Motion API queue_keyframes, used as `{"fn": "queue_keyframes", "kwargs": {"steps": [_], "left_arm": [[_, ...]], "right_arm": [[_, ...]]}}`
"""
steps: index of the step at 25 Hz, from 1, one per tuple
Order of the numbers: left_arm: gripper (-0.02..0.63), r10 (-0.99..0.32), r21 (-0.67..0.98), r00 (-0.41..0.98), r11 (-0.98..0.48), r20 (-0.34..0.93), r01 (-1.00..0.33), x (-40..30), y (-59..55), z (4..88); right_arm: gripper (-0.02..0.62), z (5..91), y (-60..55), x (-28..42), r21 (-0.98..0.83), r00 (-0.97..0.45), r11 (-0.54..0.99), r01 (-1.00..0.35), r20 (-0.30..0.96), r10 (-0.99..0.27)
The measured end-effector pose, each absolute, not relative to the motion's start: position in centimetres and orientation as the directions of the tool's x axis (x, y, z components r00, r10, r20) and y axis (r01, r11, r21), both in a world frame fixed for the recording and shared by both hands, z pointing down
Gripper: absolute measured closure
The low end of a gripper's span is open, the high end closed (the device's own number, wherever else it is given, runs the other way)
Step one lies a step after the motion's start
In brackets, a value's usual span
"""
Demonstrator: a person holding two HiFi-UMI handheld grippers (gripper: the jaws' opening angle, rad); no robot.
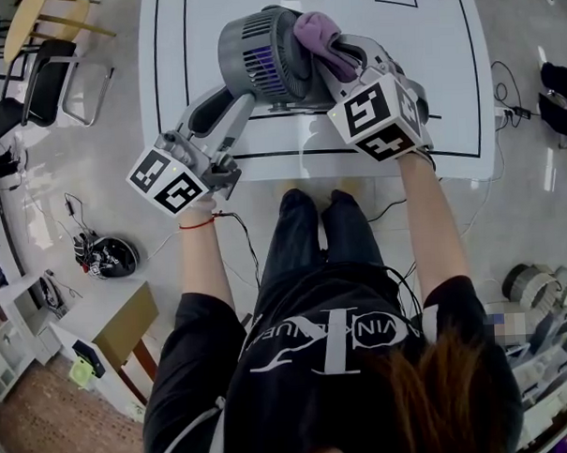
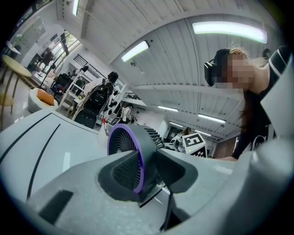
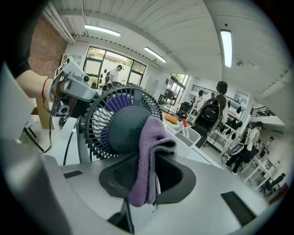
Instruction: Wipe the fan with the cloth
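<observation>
Fan: round grey plastic fan (image 1: pixel 257 58) with purple blades, over the white table (image 1: pixel 446 73), between both grippers.
Left gripper (image 2: pixel 146 167): jaws part closed, clamped on the fan's rim.
Right gripper (image 3: pixel 148 172): jaws pinching the folded purple cloth (image 3: pixel 148 147), which lies against the fan's rear hub.

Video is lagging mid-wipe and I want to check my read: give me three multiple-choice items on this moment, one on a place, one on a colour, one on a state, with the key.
1. Where does the cloth lie on the fan?
A) on its foot
B) against the hub in the middle of the grille
C) nowhere, it hangs clear

2. What colour is the cloth?
A) yellow
B) white
C) purple

3. How is the left gripper?
A) clamped on the fan's rim
B) open, away from the fan
C) holding the cloth

Key: B, the right gripper view shows the cloth draped on the hub; C, it is purple in the head view and the right gripper view; A, the left gripper view shows the rim between the pads.
</observation>
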State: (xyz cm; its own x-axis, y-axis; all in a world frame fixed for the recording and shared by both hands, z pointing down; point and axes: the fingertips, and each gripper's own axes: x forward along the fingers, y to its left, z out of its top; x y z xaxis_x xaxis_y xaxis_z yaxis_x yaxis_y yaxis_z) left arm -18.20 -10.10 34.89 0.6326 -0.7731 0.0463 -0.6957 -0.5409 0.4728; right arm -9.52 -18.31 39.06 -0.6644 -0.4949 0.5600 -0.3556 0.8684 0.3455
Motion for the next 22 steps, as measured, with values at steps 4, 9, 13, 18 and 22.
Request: {"fn": "queue_keyframes", "kwargs": {"steps": [4,9,13,18,22], "left_arm": [[0.477,-0.771,0.474,0.635,-0.543,0.047,-0.693,-18.0,-10.1,34.8],[0.479,-0.776,0.488,0.629,-0.532,0.045,-0.692,-18.1,-10.0,34.7],[0.479,-0.773,0.483,0.632,-0.534,0.052,-0.694,-17.9,-10.1,34.7],[0.480,-0.765,0.474,0.642,-0.544,0.058,-0.692,-17.8,-10.1,34.5],[0.480,-0.765,0.469,0.641,-0.542,0.069,-0.697,-17.8,-10.0,34.6]], "right_arm": [[0.499,39.2,-16.9,-9.0,0.342,-0.658,0.876,-0.339,0.580,-0.481],[0.499,39.1,-14.4,-8.7,0.260,-0.687,0.903,-0.341,0.587,-0.429],[0.499,38.9,-12.9,-8.4,0.180,-0.706,0.912,-0.368,0.585,-0.400],[0.499,38.0,-11.6,-8.6,0.105,-0.729,0.913,-0.395,0.568,-0.381],[0.499,36.3,-10.9,-9.1,0.049,-0.768,0.914,-0.402,0.525,-0.366]]}}
